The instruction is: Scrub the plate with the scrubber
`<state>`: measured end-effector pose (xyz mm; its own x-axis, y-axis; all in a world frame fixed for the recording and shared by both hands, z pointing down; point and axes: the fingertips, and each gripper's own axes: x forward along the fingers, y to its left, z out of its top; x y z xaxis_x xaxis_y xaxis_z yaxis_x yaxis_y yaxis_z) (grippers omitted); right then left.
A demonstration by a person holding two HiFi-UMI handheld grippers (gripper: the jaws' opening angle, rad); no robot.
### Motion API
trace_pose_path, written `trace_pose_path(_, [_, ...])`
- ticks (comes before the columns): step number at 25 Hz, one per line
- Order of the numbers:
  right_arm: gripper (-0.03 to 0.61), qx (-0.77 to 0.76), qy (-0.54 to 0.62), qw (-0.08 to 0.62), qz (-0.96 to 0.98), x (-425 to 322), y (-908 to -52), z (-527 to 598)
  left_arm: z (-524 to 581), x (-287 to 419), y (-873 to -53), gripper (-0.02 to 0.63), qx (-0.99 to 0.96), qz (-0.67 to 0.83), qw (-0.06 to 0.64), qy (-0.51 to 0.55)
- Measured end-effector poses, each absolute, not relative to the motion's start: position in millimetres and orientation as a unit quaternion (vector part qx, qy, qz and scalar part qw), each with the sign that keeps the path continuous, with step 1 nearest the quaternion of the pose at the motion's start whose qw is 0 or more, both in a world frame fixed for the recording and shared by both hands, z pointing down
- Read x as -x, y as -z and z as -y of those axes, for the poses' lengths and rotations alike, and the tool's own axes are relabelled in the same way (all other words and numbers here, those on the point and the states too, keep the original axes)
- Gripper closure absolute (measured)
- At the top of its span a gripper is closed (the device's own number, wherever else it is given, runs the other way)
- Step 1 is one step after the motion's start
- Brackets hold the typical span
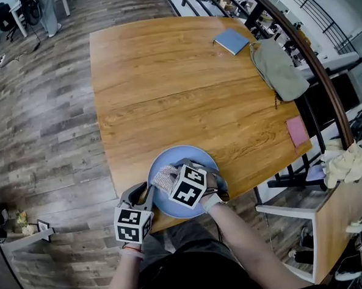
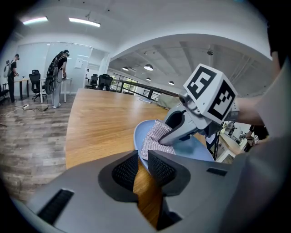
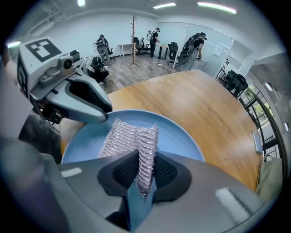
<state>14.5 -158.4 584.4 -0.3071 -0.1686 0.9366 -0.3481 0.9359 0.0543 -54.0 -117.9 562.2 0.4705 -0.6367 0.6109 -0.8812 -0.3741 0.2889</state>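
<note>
A light blue plate (image 1: 197, 155) lies at the near edge of the wooden table (image 1: 165, 81). A silvery mesh scrubber (image 1: 164, 177) rests on its left part. My right gripper (image 1: 173, 179) is shut on the scrubber and reaches over the plate from the right. In the right gripper view the scrubber (image 3: 129, 136) stands pinched between the jaws of my right gripper (image 3: 144, 170), spread out over the plate (image 3: 177, 132). My left gripper (image 1: 149, 196) is at the plate's left rim. In the left gripper view the plate (image 2: 191, 145) runs rim-first into the narrow gap of my left gripper (image 2: 142, 164).
A blue notebook (image 1: 231, 40), a grey cloth bag (image 1: 279, 67) and a pink card (image 1: 297, 130) lie along the table's far right side. A railing runs behind them. People stand at desks far off (image 2: 59, 73). The table's front edge is directly under the plate.
</note>
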Motion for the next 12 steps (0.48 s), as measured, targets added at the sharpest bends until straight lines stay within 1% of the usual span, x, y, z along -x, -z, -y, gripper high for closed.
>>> trace_pose_path(12, [0.495, -0.22, -0.062, 0.56, 0.797, -45.6, -583.3, 210.8, 117.6, 54.4, -562.6, 0.552, -0.797, 0.482, 0.299, -0.207])
